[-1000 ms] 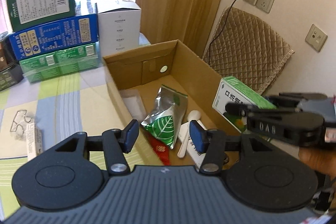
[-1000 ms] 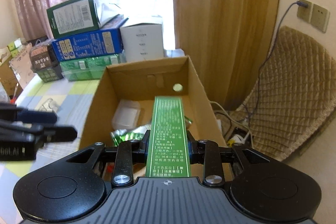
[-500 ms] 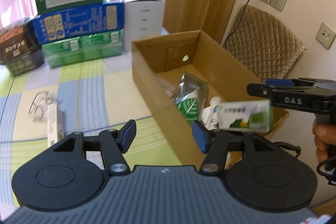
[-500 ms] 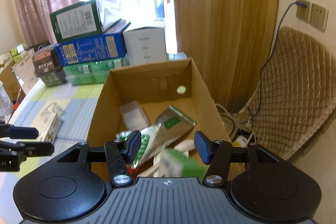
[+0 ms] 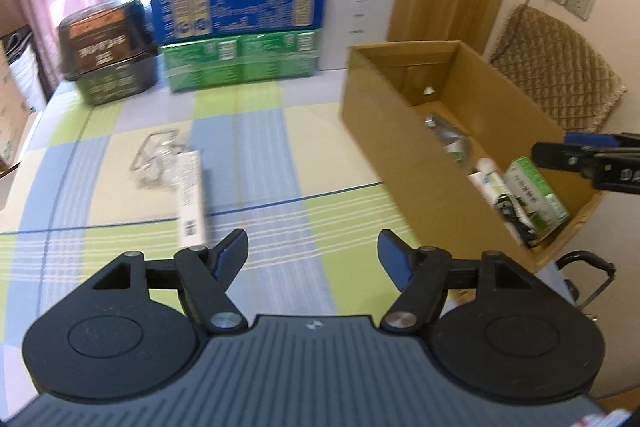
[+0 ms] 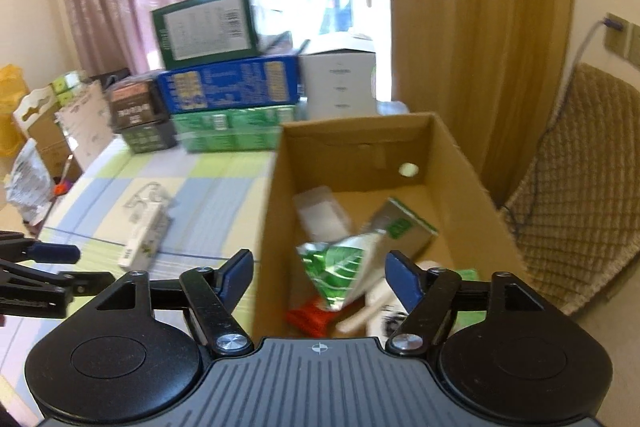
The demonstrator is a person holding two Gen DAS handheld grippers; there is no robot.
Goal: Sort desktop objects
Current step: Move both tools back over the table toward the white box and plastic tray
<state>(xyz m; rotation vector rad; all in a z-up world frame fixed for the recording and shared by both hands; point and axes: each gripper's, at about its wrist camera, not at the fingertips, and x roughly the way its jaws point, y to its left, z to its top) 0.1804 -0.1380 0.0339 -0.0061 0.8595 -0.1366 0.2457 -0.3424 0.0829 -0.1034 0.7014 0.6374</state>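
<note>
The white box [image 5: 191, 195] lay on the checked cloth [image 5: 280, 147] at centre-left of the left wrist view, a long slim carton with its long axis running nearly straight up the frame, near end just above the left gripper's [image 5: 311, 254] left finger. Touching its far end, toward the upper left, sat a clear plastic piece [image 5: 154, 159], too blurred to identify. The left gripper's jaws were opening, already fairly wide, with nothing between them; the box lay up and left of the gap, so it was offset rather than lined up. In the right wrist view the right gripper [image 6: 319, 277] hung over the near end of the carton [image 6: 460, 163] at frame centre, its jaws also opening and empty, with a foil pouch [image 6: 348, 263] and other items in the carton below. There the white box [image 6: 146, 239] appeared at middle left, well apart from the right gripper. The left gripper looked the nearer, and probably needed to shift left so the jaws straddle the box's narrow width.
</note>
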